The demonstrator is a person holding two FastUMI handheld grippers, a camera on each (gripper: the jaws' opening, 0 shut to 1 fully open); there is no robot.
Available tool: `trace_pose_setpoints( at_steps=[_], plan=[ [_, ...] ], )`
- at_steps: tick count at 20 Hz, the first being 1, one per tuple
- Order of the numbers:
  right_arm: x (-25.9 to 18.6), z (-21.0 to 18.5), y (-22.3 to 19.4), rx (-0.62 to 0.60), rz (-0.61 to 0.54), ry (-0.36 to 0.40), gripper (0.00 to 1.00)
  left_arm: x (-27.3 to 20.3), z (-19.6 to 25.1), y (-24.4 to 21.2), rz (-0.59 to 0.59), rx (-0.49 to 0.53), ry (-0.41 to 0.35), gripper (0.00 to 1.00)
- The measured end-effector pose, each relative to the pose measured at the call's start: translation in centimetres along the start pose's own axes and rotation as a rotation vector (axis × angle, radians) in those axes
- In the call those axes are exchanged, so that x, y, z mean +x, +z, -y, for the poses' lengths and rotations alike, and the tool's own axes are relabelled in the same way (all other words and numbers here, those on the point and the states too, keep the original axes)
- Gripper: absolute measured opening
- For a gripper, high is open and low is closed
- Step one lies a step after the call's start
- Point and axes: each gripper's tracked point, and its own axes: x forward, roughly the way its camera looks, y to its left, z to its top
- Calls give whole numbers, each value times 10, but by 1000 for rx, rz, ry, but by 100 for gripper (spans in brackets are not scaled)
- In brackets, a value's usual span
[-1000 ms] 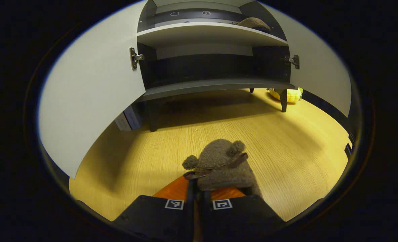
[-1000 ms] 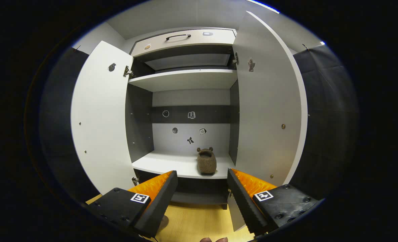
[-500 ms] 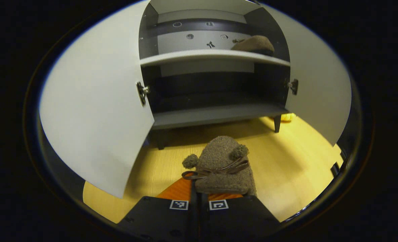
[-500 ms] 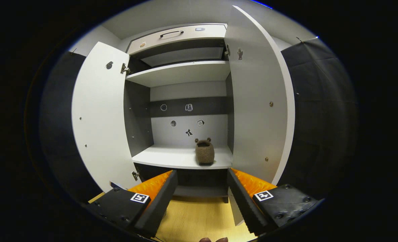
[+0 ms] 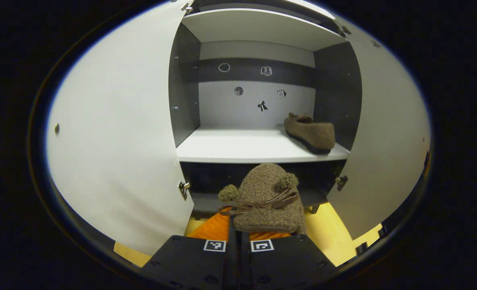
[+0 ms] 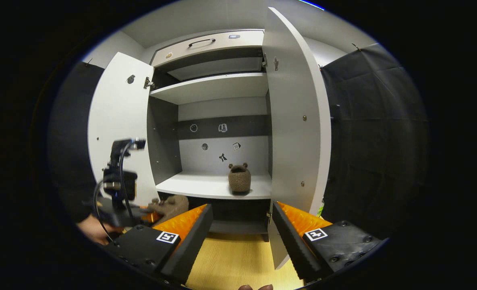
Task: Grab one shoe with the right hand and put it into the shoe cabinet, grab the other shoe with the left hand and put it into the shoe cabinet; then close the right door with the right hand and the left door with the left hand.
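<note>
Gripping the soft, light brown fuzzy slipper with pompoms [image 5: 267, 197] by its heel: left tongs [image 5: 238, 235] clamped on it, lower centre. Right tongs [image 6: 241, 233] wide, empty. Likely squashy, so best held at the firmer sole edge.

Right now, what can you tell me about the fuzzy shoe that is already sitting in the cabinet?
The shoe on the shelf is a brown slipper of woolly, bouclé-like fabric with a darker sole and two small pompoms at the toe. It lies flat on the white middle shelf, toward the right side near the dark inner wall, toe pointing inward. Nothing but the shelf touches it.
</note>
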Motion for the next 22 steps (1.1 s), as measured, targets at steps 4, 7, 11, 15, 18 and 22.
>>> trace_pose_setpoints(
  at_steps=[4,7,11,15,18,22],
  plan=[
    [-7,9,-5,-3,-5,-4,97,9,6,75,76,8,4,8],
    [-14,19,-8,-3,-5,-12,97,34,10,118,100,-10,6,8],
    [-23,35,-11,4,-6,-33,98,88,10,162,100,25,34,8],
    [-28,57,-16,17,-13,-73,97,146,17,181,69,35,26,8],
    [-30,71,-19,18,-17,-102,97,190,22,185,22,53,37,8],
    [-32,93,-20,24,-20,-146,97,239,9,174,-38,75,114,8]
  ],
)
